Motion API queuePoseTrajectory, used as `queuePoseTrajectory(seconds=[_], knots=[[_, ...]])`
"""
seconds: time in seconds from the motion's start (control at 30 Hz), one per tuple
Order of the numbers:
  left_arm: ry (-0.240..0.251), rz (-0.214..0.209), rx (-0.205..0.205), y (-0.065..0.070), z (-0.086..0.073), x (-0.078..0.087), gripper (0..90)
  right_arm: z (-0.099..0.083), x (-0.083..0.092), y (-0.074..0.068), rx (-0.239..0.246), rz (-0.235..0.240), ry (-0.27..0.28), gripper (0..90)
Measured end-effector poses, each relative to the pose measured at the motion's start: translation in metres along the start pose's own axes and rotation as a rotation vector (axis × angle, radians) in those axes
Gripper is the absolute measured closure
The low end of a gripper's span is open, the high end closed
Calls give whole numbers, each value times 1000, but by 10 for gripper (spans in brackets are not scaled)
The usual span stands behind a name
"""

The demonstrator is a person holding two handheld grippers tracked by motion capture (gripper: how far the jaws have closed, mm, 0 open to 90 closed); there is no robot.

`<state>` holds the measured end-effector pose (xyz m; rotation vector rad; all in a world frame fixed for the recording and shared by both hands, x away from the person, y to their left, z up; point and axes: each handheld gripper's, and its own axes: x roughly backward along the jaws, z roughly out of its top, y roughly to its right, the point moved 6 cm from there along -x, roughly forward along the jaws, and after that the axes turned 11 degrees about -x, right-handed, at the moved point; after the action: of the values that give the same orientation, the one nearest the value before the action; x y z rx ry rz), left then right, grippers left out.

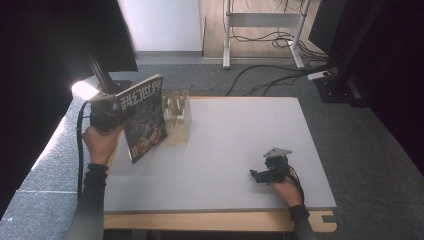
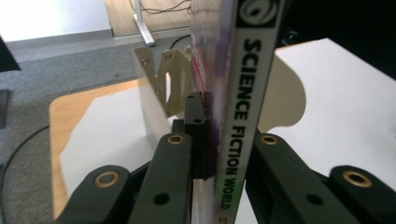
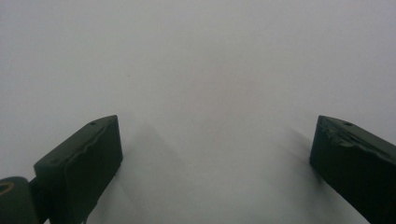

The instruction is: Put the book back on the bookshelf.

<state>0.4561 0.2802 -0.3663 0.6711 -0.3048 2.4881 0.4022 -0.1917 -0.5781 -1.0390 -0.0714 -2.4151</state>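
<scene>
On my screen both grippers were black. The left gripper (image 2: 219,154) had blocky fingers (image 2: 196,135) with brass-ringed screw holes, and a black cable trailed from it. The right gripper (image 1: 261,174) carried a grey three-cornered plate on top. The person wore dark sleeves with ribbed cuffs.

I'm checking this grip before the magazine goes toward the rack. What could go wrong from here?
1. The left gripper pinches the magazine only near its spine, so the thin, floppy pages may sag or slip.
2. The rack stands right beside the magazine; a swing could knock it or miss a slot.
3. The right gripper rests open on the table, far from the rack, so nothing steadies it.
</scene>
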Motion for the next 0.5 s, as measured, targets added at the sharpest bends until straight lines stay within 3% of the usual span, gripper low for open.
queuePoseTrajectory(seconds=[0.27,0.4,0.5], knots=[[57,33,-17,-1,4,-23,827,0,0,0,0,1,1,17],[75,4,4,-1,-4,-28,825,0,0,0,0,1,1,17],[33,-29,-4,1,-8,-24,822,0,0,0,0,1,1,17]])
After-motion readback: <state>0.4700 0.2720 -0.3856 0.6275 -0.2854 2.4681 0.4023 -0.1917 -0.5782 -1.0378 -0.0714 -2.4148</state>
